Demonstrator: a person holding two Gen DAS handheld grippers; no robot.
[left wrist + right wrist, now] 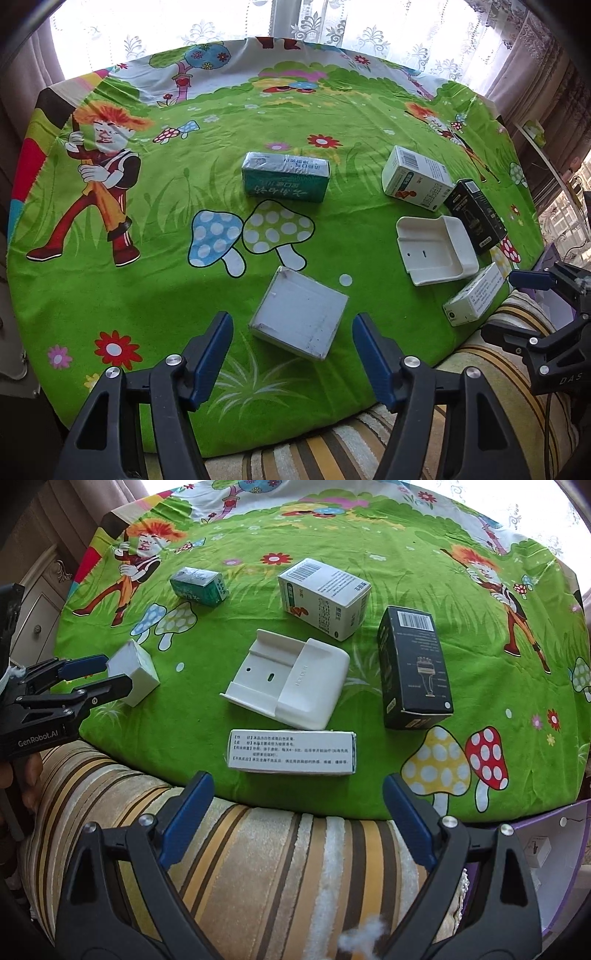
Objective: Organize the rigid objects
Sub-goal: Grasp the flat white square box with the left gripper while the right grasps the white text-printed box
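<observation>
Six boxes and holders lie scattered over the green cartoon cloth (155, 206), none yet lined up, so the sorting looks barely begun. Left gripper (291, 354) hangs over the cloth's near edge, jaws apart, straddling the plain white box (301, 314) without touching it; that reads to me as lining up for a grab. Right gripper (297, 819) is spread wide too, empty, poised over the striped cushion (258, 849) just short of the near edge, with the long white carton (291, 751) dead ahead.

Toward the middle sits the green carton (286, 181), alone. The rest crowd the right side: the white barcode box (323, 598), the black box (413, 668) and the white plastic holder (291, 681) between them, close together but tilted every which way.

Now, the left camera squeezes that right-hand cluster into its margin, the long carton half lost at the edge. Only the right camera shows the print on its face and the slots in the holder. It also catches the left gripper from the side, a pad beside the white box.
</observation>
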